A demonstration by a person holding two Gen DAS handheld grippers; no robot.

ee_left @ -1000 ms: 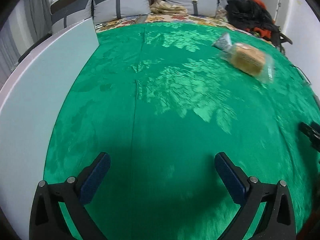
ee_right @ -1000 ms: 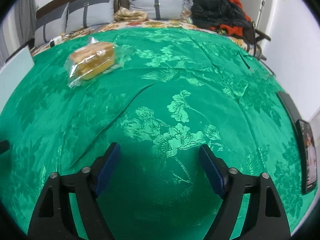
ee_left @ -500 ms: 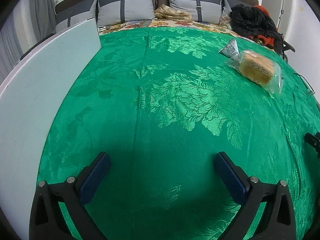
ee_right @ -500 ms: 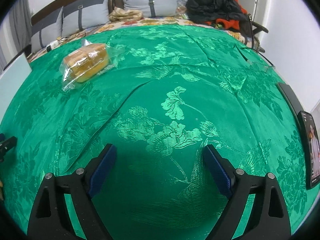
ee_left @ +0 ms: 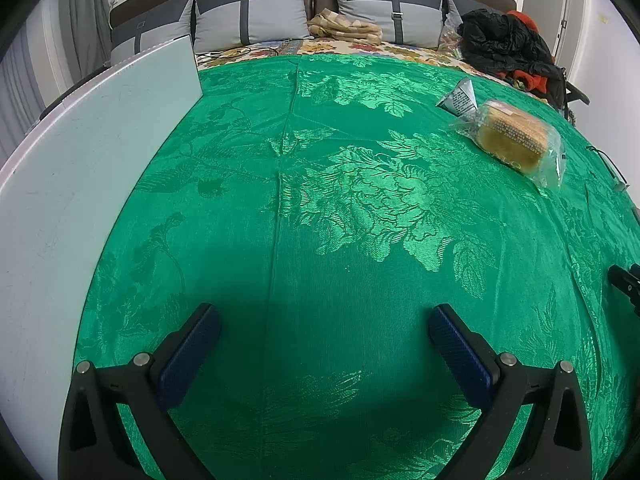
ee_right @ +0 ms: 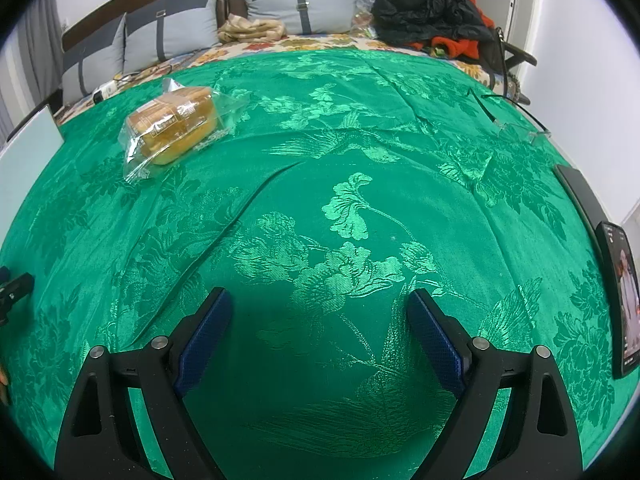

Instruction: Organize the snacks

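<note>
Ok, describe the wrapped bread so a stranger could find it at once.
Start from the green floral cloth covering the bed. On its far half, towards the grey pillows, lies the wrapped bread: a golden-brown loaf chunk in a clear, crinkly plastic wrapper with a printed label. It is the only food lying on the cloth; the white board at the cloth's edge is flat and plain.

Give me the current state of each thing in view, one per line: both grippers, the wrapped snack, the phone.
left gripper: open, nothing between its fingers.
right gripper: open, nothing between its fingers.
wrapped bread: sealed in clear wrapper, lying on the green cloth, not held.
small packet: lying just behind the bread.
phone: screen lit, lying at the cloth's right edge.
</note>
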